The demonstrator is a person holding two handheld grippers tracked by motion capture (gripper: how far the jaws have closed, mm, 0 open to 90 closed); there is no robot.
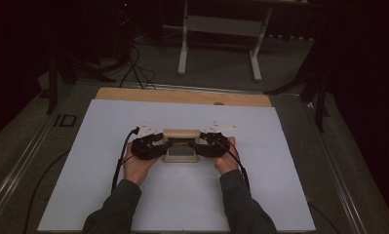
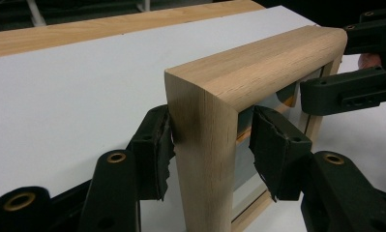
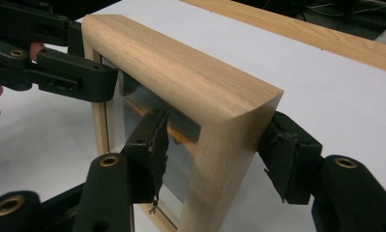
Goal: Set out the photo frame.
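A light wooden picture frame [image 1: 181, 133] with a glass pane stands upright in the middle of the white board [image 1: 133, 204]. My left gripper [image 1: 164, 145] straddles its left upright and my right gripper [image 1: 200, 144] its right one. In the left gripper view the frame's corner post [image 2: 205, 159] sits between the jaws of the left gripper [image 2: 207, 150]; the outer pad [image 2: 154, 150] touches the wood and the inner pad [image 2: 273, 150] stands a little off it. In the right gripper view the right gripper [image 3: 217, 150] straddles the frame [image 3: 181, 72] the same way, with a gap at the inner pad [image 3: 149, 159].
The white board lies on a wooden tabletop whose bare strip [image 1: 182, 96] shows along the far edge. Beyond it, on the dark floor, stand a white table base [image 1: 219, 29] and black cables [image 1: 133, 68]. A metal rail [image 1: 21, 156] runs along the left side.
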